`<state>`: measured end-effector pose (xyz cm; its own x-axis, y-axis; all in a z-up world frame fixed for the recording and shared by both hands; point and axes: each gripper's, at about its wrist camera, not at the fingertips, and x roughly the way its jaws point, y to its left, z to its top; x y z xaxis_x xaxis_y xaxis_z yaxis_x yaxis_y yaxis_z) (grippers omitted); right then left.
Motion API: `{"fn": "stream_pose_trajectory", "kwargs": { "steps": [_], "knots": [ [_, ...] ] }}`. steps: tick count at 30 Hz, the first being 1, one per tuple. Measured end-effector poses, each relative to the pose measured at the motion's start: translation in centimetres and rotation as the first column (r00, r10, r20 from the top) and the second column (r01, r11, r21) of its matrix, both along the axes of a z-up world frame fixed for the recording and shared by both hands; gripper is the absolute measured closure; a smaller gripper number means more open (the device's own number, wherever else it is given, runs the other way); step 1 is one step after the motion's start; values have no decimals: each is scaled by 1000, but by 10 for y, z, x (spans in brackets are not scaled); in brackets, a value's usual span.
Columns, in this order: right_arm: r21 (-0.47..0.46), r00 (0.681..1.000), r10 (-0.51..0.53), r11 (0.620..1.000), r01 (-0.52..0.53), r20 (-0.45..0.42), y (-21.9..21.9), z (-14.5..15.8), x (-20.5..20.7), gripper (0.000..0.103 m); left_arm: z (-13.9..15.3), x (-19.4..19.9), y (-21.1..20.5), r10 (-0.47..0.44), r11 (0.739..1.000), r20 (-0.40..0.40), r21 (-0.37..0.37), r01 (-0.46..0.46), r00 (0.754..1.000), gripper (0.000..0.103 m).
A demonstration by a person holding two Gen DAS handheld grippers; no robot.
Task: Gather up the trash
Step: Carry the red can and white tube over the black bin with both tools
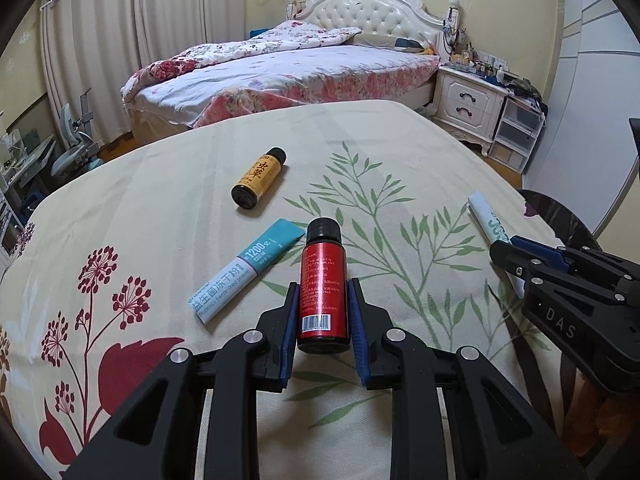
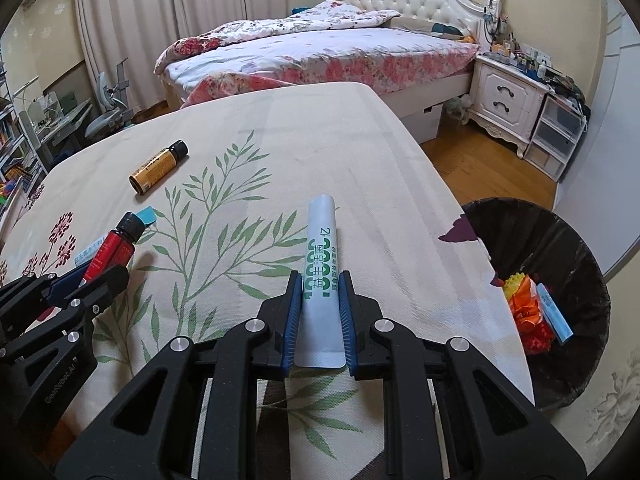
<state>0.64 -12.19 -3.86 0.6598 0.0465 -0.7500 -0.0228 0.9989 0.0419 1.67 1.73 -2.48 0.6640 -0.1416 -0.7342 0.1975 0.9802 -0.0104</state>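
Observation:
My left gripper point(image 1: 322, 292) is shut on a small red bottle point(image 1: 322, 280) with a black cap, low over the floral tablecloth point(image 1: 400, 152). My right gripper point(image 2: 319, 282) is shut on a white sachet with green print point(image 2: 321, 264); this gripper also shows in the left wrist view point(image 1: 505, 249). A blue and white sachet point(image 1: 244, 270) lies on the cloth left of the red bottle. A yellow bottle point(image 1: 258, 178) lies farther back on its side; it also shows in the right wrist view point(image 2: 158, 167).
A black-lined trash bin point(image 2: 560, 240) stands on the floor off the table's right edge, with orange and blue trash inside. Beyond the table are a bed point(image 2: 320, 52), a white nightstand point(image 2: 508, 96) and a desk chair point(image 2: 106, 108).

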Motion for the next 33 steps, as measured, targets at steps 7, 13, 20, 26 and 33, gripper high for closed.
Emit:
{"fn": "stream_pose_trajectory", "kwargs": {
  "steps": [7, 13, 20, 26, 33],
  "knots": [
    [-12, 996, -83, 996, 84, 43, -28, 15, -8, 85, 9, -2, -16, -35, 999, 30, -26, 36, 999, 78],
    [-32, 979, -186, 981, 189, 79, -69, 25, -15, 85, 22, 0, -51, -114, 992, 71, -42, 117, 991, 78],
    [-48, 946, -308, 948, 313, 98, -120, 25, -14, 85, 35, 6, -105, -212, 974, 126, -57, 220, 969, 78],
    [-41, 918, -385, 920, 390, 96, -155, 17, -9, 84, 36, 20, -154, -287, 955, 142, -38, 295, 947, 78],
    [-22, 897, -436, 898, 439, 77, -184, 4, -2, 84, 30, 37, -196, -336, 940, 125, -19, 341, 933, 78]
  ]
}}
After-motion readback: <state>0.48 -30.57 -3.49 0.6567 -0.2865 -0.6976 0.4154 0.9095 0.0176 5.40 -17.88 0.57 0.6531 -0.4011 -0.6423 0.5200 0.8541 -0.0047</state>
